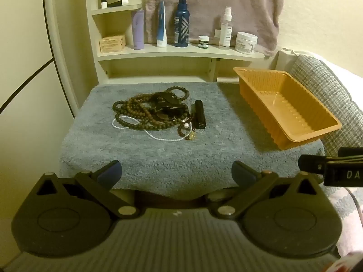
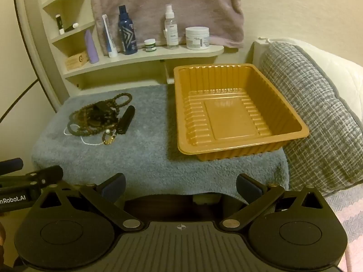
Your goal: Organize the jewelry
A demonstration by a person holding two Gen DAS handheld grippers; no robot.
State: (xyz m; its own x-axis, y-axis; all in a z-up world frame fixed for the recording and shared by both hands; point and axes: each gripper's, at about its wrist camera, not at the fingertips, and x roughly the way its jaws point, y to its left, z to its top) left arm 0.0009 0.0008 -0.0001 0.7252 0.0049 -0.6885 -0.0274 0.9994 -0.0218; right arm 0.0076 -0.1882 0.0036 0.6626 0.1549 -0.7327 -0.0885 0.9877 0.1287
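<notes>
Two hand-held grippers, both with fingers spread wide and holding nothing. Left gripper (image 1: 177,172): level, at the near edge of the grey-blue towel (image 1: 158,158), pointing at the jewelry pile (image 1: 154,115), which lies ahead of it near the towel's middle and well apart from the fingertips. Pile contents: tangled dark brown bead strands (image 1: 136,111), a thin white pearl string (image 1: 163,137) trailing out on the near side, a small gold charm (image 1: 191,136), and a black cylinder (image 1: 200,114) touching the pile's right side. Right gripper (image 2: 180,187): level, just beside the left one, at the same near edge, facing the orange plastic tray (image 2: 281,140). Tray: ribbed walls, nothing inside, standing on the towel's right part, ahead of the right gripper and apart from it; the jewelry pile (image 2: 99,119) lies to its left, not touching. Shelf (image 1: 181,53) behind the towel: purple tube, blue and white tube, dark blue bottle (image 1: 181,22), small green jar, clear spray bottle, white jar (image 1: 246,43), cardboard box. Grey woven cushion (image 2: 317,113) just beside the tray on the right.
</notes>
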